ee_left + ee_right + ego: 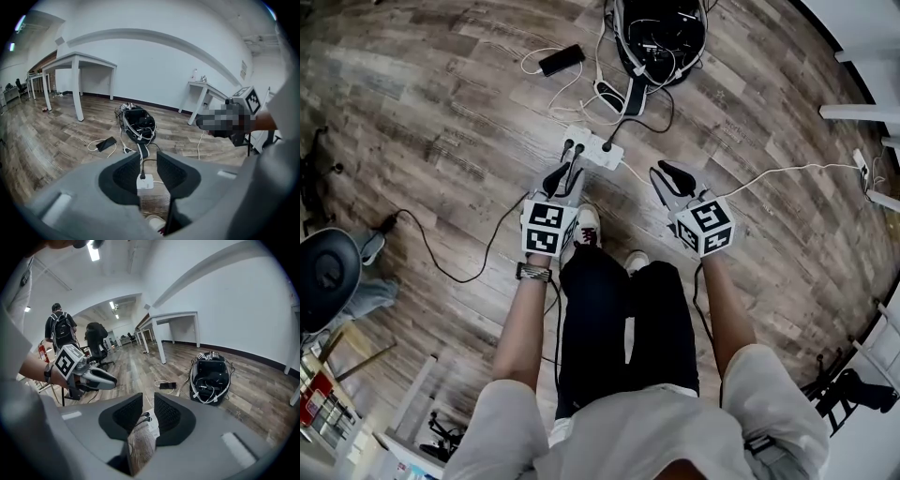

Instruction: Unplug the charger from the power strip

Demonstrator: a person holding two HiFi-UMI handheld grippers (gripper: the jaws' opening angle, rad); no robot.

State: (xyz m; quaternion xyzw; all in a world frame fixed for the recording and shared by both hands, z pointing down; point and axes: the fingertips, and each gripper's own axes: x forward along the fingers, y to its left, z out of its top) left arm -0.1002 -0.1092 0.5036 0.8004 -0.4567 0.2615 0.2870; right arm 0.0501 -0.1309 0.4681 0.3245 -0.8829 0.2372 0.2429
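Three plugs (578,147) crowd the power strip (593,156) overhead, one in left gripper view; we find left gripper (563,173), right gripper (667,176) fingers apart, empty.

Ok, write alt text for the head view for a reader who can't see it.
Looking down from above, a person aims the left gripper and right gripper, both open, at a white power strip with black plugs in it on a wood floor. Beyond it lie an open black bag of cables and a black phone.
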